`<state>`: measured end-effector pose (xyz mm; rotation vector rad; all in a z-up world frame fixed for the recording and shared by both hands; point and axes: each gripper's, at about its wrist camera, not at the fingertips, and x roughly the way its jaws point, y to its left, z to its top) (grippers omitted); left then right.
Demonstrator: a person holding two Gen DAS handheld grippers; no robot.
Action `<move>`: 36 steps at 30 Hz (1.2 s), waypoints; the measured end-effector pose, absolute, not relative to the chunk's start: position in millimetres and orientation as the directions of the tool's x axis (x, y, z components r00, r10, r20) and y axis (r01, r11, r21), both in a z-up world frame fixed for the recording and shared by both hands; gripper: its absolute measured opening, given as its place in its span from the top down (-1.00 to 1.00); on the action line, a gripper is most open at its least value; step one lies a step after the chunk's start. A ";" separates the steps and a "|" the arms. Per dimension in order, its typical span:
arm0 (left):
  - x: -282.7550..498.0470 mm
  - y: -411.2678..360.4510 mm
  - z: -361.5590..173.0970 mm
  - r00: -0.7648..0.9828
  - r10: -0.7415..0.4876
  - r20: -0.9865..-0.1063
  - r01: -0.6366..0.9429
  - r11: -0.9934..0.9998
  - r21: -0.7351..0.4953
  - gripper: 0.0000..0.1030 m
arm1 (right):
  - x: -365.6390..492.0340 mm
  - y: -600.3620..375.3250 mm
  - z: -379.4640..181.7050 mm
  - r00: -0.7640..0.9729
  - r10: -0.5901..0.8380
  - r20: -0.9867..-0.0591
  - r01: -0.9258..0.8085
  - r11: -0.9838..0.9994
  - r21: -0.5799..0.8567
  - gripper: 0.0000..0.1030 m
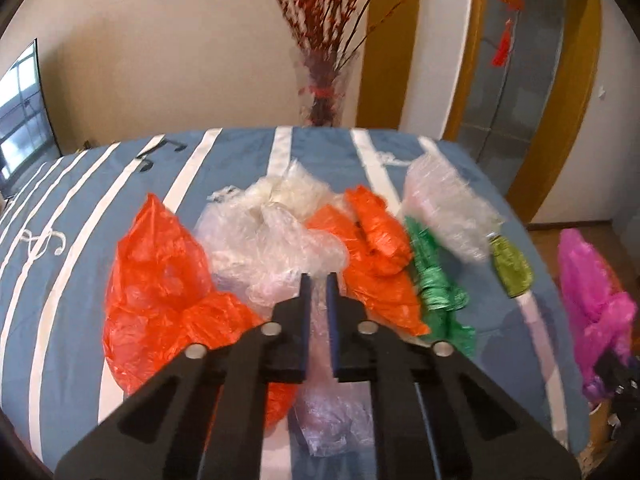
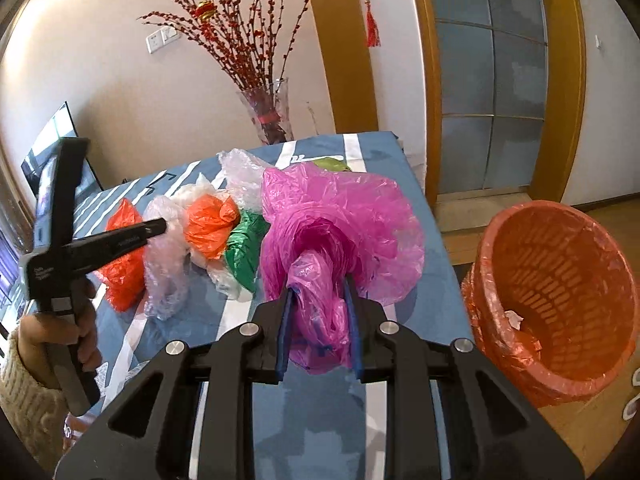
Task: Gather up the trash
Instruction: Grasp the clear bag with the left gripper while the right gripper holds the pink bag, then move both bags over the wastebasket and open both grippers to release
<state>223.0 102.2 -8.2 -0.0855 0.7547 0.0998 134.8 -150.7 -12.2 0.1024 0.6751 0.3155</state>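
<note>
Crumpled plastic bags lie in a row on a blue striped cloth (image 1: pixel 72 264): a red bag (image 1: pixel 156 276), clear bags (image 1: pixel 264 232), an orange-red bag (image 1: pixel 372 256), a green bag (image 1: pixel 436 292), another clear bag (image 1: pixel 448 208) and an olive one (image 1: pixel 514 268). My left gripper (image 1: pixel 319 280) hovers over the clear bags, jaws nearly closed with a narrow gap, clear film between them. My right gripper (image 2: pixel 318 292) is shut on a pink bag (image 2: pixel 340 220), held above the cloth. The left gripper shows in the right wrist view (image 2: pixel 158 226).
An orange basket (image 2: pixel 560 292) lined with red film stands on the floor right of the table, tilted toward me. A glass vase (image 2: pixel 270 112) of red branches stands behind the table. A screen (image 1: pixel 22 112) is at far left.
</note>
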 end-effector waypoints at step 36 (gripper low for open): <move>200.5 -77.2 56.5 0.743 -0.327 -0.584 0.286 0.944 -0.165 0.88 | 106.4 -271.6 15.1 0.842 0.158 -0.516 -0.040 0.972 0.233 0.53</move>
